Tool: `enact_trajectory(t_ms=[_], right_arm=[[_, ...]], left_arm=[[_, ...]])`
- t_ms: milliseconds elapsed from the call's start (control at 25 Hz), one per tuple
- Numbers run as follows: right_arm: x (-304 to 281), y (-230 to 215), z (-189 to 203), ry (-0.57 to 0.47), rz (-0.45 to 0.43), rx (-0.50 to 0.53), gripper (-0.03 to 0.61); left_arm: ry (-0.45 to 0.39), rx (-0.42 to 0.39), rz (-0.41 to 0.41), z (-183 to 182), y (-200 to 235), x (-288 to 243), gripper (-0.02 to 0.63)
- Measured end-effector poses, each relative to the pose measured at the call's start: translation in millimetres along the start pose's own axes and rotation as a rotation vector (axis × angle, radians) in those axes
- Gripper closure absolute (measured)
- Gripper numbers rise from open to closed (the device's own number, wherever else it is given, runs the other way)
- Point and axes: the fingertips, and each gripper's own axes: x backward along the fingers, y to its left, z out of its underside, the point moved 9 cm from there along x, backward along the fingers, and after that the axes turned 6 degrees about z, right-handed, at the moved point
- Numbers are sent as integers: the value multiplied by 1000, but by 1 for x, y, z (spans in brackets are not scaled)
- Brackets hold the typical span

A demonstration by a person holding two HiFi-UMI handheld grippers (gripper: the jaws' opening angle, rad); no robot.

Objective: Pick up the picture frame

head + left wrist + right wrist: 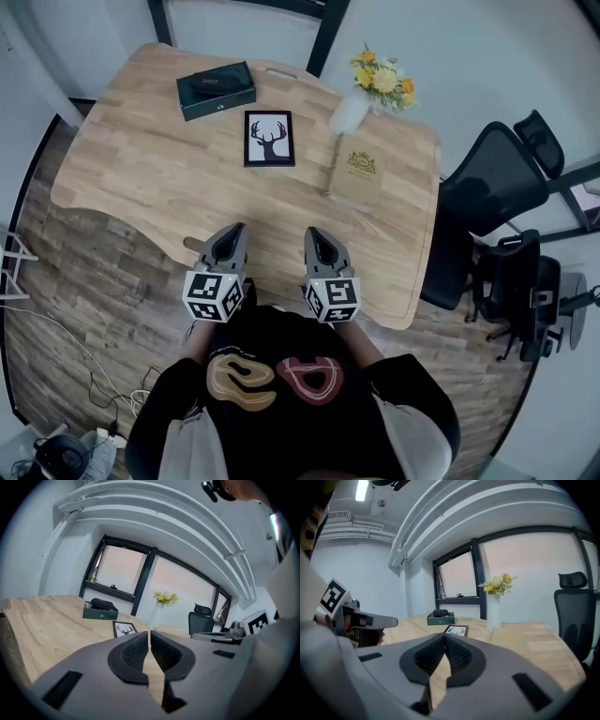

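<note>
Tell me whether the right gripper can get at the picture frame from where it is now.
Probably yes. Only bare table lies between the right gripper and the picture frame, which lies flat; the tan box sits off to the side. Its fingers are shut, so they must open first.

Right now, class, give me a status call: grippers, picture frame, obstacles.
Left gripper, right gripper shut, empty. Picture frame flat on table, untouched. Nothing between; green box beyond it, flower vase beside.
</note>
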Motion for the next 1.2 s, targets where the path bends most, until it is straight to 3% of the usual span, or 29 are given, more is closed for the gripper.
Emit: enact_trajectory(t_ms=[600,760,1080,1200], right_arm=[[-82,7,-33,-20,160,-45,568],[-110,5,-47,-17,196,-22,568],[-158,-9,-79,36,121,-4,568],[-176,-21,-88,45,129,-8,566]], left_arm=[[41,3,76,-57,82,-68,584],[60,60,37,-68,102,-85,586],[75,63,-4,-86,112,-123,584],[83,61,-30,-92,113,-137,584]])
